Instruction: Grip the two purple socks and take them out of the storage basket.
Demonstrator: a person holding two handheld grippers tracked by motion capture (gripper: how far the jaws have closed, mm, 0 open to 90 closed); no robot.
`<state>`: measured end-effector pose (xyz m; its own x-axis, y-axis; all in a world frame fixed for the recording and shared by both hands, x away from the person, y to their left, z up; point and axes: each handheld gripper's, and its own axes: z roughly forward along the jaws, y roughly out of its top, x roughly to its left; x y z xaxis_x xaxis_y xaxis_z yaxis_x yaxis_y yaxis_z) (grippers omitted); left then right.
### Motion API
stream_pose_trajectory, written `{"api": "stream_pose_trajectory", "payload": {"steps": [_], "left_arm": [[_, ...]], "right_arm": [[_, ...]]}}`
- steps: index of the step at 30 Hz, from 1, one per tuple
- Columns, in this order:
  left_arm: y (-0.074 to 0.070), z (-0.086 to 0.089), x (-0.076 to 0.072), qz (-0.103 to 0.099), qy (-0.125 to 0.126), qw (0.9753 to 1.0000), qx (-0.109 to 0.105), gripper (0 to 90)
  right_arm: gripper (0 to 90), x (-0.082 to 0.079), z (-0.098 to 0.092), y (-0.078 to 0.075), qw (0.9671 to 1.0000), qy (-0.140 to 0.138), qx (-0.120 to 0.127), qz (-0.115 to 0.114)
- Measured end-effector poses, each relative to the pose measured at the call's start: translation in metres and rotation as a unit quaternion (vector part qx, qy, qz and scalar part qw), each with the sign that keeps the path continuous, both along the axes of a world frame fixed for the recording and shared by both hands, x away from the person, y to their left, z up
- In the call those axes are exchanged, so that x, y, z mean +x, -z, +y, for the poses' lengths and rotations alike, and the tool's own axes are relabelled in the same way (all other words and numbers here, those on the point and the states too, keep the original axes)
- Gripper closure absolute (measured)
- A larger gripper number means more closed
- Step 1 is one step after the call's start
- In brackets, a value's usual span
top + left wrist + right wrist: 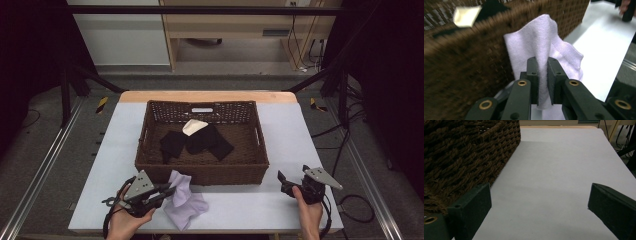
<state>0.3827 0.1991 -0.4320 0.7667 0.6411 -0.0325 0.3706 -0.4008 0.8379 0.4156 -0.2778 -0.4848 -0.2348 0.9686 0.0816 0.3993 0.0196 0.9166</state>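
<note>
A pale lilac cloth [184, 200] lies on the white table in front of the brown wicker basket [201, 173]. My left gripper [169, 191] is shut on one raised fold of it; in the left gripper view the cloth [544, 52] stands up between the two jaws of the left gripper [543, 75], close against the basket wall [469, 75]. Inside the basket lie black cloths [196, 142] and a cream one [193, 126]. My right gripper [284, 183] is held at the basket's front right corner, open; the right gripper [539, 200] has bare table between its jaws.
The basket wall [461, 157] stands close to the left of my right gripper. White tabletop [564, 165] stretches right of the basket to its edge. Black frame rails and cables [350, 200] run along both sides of the table.
</note>
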Motion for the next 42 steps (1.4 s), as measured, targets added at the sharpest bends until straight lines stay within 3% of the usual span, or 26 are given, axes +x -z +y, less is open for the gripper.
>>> {"api": "stream_pose_trajectory", "payload": {"steps": [8,12,17,22,27,33,38,42], "left_arm": [[0.020,-0.010,0.006,0.021,0.008,0.9995,0.025,79.4],[0.023,-0.010,0.008,0.028,0.008,0.9995,0.013,73.6],[0.015,-0.003,0.008,0.010,-0.006,0.9999,-0.011,56.0],[-0.002,0.011,0.006,-0.017,-0.027,0.9991,-0.029,50.6],[-0.021,0.032,0.008,-0.046,-0.057,0.9961,-0.049,47.9],[-0.035,0.058,0.011,-0.068,-0.094,0.9906,-0.073,46.9],[-0.038,0.079,0.017,-0.075,-0.130,0.9851,-0.084,45.5],[-0.037,0.095,0.023,-0.081,-0.155,0.9813,-0.080,44.0]], "right_arm": [[5.3,0.000,0.001,0.000,1.0000,-0.001,0.000,0.002],[5.3,0.000,0.000,0.000,1.0000,-0.001,0.001,0.002],[5.3,0.000,0.000,0.000,1.0000,-0.002,0.001,0.003],[5.3,0.000,0.000,0.000,1.0000,-0.003,0.003,0.003],[5.3,0.000,0.000,0.000,1.0000,-0.002,0.002,0.002],[5.3,0.001,-0.001,0.000,1.0000,-0.002,0.003,0.002],[5.3,0.001,-0.001,0.000,1.0000,-0.003,0.004,0.003],[5.2,0.001,-0.001,0.000,1.0000,-0.003,0.005,0.003]]}}
